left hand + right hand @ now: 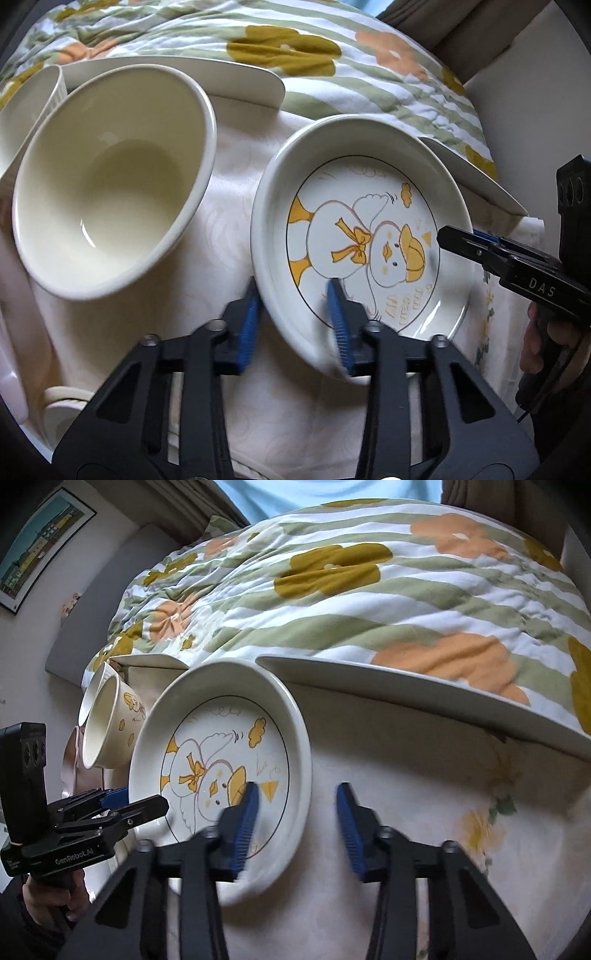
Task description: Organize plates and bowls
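On the cream cloth-covered table [229, 206] beside a floral quilt [369, 602], the glossy round duck plate [364, 240] sits next to a deep cream bowl [110, 184], its rim straddled by left tool [295, 314] and right tool [295, 819], grip undeterminable.

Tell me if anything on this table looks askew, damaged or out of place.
Nothing looks broken or spilled. The white shallow ceramic plate with a yellow duck drawing sits tilted rather than flat, with the left hand-held gripper and right hand-held gripper each straddling its rim. The cream ceramic bowl beside it also leans.
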`<state>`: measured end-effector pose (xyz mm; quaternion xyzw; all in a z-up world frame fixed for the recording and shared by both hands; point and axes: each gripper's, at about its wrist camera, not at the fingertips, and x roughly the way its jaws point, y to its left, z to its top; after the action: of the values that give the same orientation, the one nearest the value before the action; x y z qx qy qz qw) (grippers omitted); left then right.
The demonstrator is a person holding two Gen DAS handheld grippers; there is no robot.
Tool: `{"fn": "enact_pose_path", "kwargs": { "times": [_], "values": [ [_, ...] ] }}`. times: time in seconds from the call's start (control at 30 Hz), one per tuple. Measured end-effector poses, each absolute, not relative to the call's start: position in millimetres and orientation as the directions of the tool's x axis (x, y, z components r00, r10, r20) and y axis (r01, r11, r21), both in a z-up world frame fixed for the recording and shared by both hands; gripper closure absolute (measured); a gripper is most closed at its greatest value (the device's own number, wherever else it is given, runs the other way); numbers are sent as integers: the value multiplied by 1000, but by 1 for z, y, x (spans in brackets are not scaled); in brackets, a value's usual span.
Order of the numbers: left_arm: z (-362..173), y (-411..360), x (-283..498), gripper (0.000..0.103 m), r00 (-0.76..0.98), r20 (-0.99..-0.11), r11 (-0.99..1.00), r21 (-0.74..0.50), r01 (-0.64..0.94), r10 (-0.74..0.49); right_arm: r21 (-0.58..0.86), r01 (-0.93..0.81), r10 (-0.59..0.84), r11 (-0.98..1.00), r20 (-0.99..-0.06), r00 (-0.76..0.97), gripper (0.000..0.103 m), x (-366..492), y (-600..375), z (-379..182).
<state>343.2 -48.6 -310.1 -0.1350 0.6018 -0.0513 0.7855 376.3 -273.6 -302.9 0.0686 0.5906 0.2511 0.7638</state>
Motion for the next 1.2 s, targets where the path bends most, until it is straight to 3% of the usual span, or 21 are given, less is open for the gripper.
{"fn": "enact_pose_path", "kwargs": {
  "times": [0.07,0.13,0.43,0.77,1.2],
  "values": [
    [-310,-49,344,80,275,-933,960,-265,-87,-233,407,-314,473,858,-864,173,85,378,-273,-305],
    [-310,-49,344,80,277,-934,962,-259,-86,-226,413,-322,479,852,-863,160,89,381,-273,-309],
    [-300,-52,341,80,301,-933,970,-231,-72,-199,413,-352,494,840,-850,183,89,378,-272,-301],
    [-252,-53,313,80,389,-904,977,-209,-38,-178,393,-378,504,838,-823,261,89,348,-275,-263],
    [-169,-20,206,80,520,-838,976,-215,-38,-164,381,-440,543,813,-769,338,89,254,-255,-181]
  ]
}}
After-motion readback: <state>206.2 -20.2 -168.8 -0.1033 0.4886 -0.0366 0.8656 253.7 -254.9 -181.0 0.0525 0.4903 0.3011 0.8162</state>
